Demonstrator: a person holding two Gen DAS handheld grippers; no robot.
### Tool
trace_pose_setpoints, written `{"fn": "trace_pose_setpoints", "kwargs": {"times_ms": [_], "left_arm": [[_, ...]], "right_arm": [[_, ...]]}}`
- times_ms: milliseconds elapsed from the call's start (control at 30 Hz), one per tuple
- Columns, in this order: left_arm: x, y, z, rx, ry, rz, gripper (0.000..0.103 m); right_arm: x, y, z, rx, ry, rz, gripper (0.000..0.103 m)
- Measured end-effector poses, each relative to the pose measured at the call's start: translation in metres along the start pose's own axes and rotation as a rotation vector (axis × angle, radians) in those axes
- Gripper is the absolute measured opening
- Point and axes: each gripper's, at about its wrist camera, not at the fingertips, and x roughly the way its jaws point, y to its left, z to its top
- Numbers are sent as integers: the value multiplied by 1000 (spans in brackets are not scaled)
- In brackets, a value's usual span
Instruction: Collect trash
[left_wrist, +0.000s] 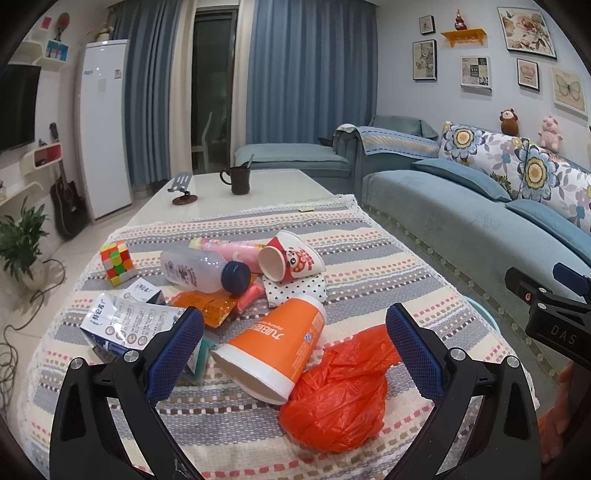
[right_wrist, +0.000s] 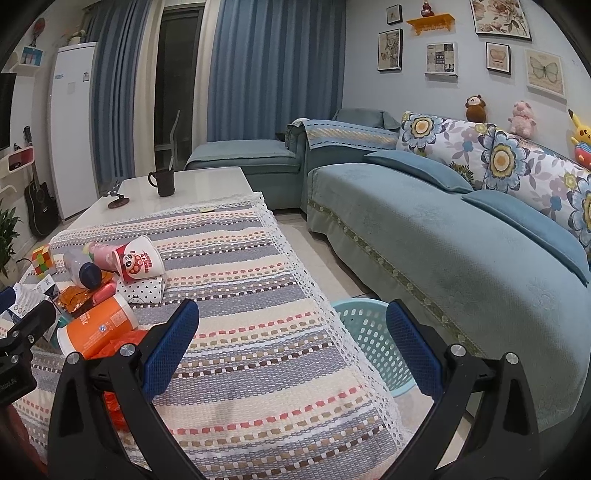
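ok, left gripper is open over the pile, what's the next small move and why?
Probably lower the left gripper onto the orange cup and close. Its jaws are wide open with the cup lying on its side between them, the closest item and nothing resting on it. The right gripper is open and empty near the teal basket, beside the table.

We see a table under a striped cloth bearing 2 cups, a bottle and an orange bag.
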Motion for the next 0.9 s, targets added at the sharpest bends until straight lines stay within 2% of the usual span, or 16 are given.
{"fn": "trace_pose_setpoints", "kwargs": {"times_ms": [533,667,800,900], "left_arm": [[-2,-1,0,8,1,7,96],[-12,6,-9,55,-29,76,96],[-23,32,-14,67,-43,145,96],[-28,64,-17,14,-17,139,94]], "right_arm": [[1,-2,1,6,7,-12,96],[1,7,4,-5,3,-15,96],[0,27,-2,-50,28,69,96],[-1,51,-12,-102,65,150,84]]}}
